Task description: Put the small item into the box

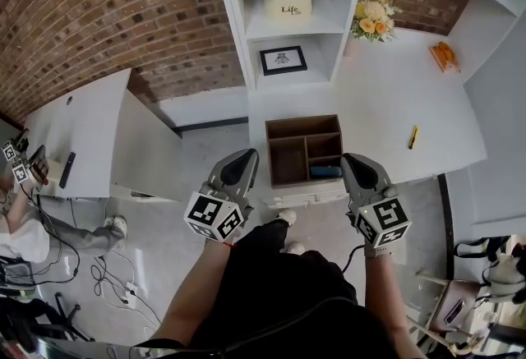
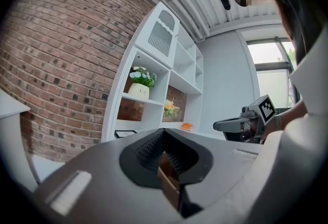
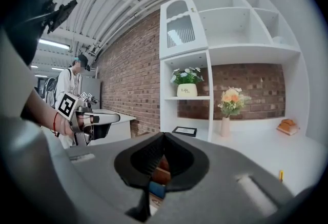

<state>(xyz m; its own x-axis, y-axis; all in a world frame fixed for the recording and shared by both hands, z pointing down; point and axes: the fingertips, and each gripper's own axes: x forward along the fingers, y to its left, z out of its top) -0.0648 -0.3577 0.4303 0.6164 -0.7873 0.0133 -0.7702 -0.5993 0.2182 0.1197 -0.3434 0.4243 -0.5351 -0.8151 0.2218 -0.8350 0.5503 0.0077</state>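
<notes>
Examining the right gripper [image 3: 163, 140] first, its jaws were found pressed fully together with nothing between the pads. Past them, that gripper's own view showed only wood and a patch of blue below. The left gripper [image 2: 163, 137] was likewise closed and empty, pointing roughly level. In the head view both grippers sat at the near edge of the box [image 1: 302, 120], the right at about 5 o'clock of it and the left at about 7 o'clock, neither touching it. The box was an open wooden tray with dividers, standing at the near edge of the white table [image 1: 386, 94]. The blue item [image 1: 325, 172] lay inside it, in the small compartment at about 4 o'clock, flat and below the rim. A yellow item [image 1: 413, 136] lay loose on the table at 3 o'clock of the box, well apart from it. On this evidence the placement was judged complete for the blue item, and the step in hand a clean withdrawal. To do it well, both grippers should lift clear straight away from the box without brushing its front wall. If the yellow item also belongs to the task, the right gripper should open before it swings towards 3 o'clock. It should then take the item across its narrow width.
</notes>
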